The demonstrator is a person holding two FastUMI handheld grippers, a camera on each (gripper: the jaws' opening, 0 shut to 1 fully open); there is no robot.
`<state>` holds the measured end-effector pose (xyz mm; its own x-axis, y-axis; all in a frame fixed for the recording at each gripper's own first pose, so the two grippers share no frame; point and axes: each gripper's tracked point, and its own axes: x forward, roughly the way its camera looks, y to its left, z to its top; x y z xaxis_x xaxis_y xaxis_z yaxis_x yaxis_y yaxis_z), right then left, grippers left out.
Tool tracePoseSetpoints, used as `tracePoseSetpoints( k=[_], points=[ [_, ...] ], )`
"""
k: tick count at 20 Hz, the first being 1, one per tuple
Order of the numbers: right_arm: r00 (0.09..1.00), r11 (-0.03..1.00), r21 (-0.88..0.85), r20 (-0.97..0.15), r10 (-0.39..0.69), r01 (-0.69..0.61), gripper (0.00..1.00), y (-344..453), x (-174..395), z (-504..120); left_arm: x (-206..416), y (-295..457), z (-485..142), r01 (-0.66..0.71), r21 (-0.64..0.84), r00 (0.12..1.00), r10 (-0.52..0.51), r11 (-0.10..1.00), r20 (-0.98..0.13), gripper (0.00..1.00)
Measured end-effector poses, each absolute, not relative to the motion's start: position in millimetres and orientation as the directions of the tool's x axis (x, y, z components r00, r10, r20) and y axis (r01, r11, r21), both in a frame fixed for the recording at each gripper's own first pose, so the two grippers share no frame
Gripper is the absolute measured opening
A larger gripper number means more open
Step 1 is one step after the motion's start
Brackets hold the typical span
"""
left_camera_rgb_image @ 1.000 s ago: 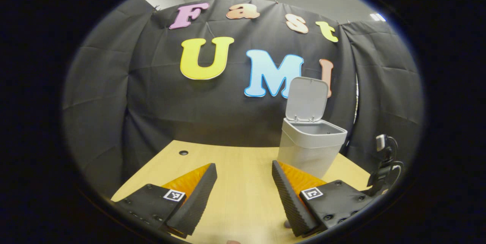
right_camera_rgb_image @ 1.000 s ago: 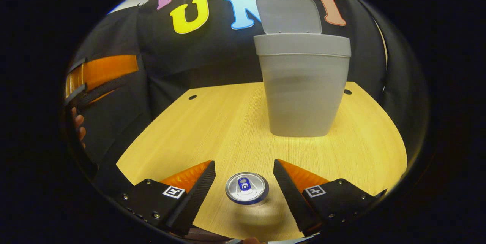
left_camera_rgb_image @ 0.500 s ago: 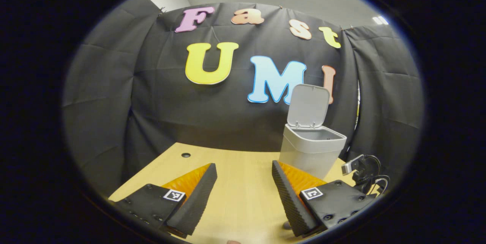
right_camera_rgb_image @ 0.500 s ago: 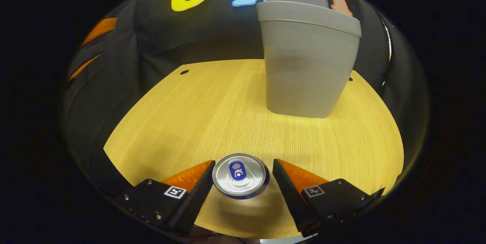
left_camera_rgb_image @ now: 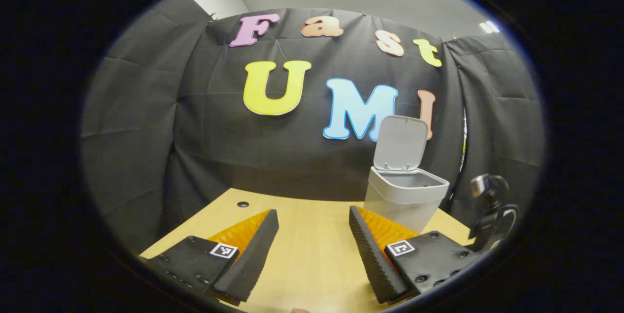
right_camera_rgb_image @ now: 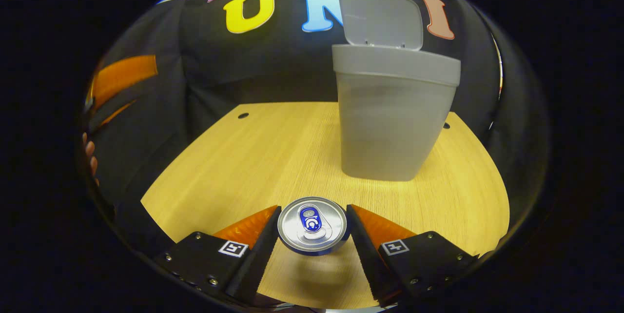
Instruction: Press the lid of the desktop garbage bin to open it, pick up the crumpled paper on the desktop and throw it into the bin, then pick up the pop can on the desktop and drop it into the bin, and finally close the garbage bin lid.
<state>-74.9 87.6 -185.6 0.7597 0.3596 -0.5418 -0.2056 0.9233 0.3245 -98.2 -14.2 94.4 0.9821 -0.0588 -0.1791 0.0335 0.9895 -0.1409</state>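
Right hand-held gripper [right_camera_rgb_image: 312, 227] clamps round metal pop can [right_camera_rgb_image: 312, 225].

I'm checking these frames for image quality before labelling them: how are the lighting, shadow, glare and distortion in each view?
Left gripper view: sharp and evenly lit, with ceiling lights glaring at the top; the fisheye bows the wall's folds around the bin. Right gripper view: the pop can between the right gripper fingers shows bright sheen on its top and a soft shadow on the table; the bin's walls look bowed.
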Motion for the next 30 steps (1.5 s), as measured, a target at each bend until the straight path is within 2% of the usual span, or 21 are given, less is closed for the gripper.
tracePoseSetpoints(
  k=[6, 12, 22, 30],
  points=[
    [0.883, 0.915, 0.352, -0.342, 0.321, -0.196, 0.84, 59, -44, -84, -89, -22, 97, 0.053, -0.158, 0.983, -0.079, 0.986, -0.165, 0.95],
    [0.942, 0.926, 0.317, -0.193, 0.275, -0.205, 0.83, 38, -23, -22, -80, -25, 104, 0.064, -0.162, 0.987, -0.086, 0.985, -0.137, 0.95],
    [0.988, 0.966, 0.212, -0.021, 0.155, -0.147, 0.83, 13, 19, 22, -70, -21, 105, 0.068, -0.165, 0.987, -0.09, 0.984, -0.13, 0.95],
    [0.996, 0.994, 0.079, -0.012, 0.083, -0.082, 0.83, -1, 64, 9, -64, -22, 102, 0.072, -0.166, 0.987, -0.094, 0.983, -0.129, 0.95]
  ],
)
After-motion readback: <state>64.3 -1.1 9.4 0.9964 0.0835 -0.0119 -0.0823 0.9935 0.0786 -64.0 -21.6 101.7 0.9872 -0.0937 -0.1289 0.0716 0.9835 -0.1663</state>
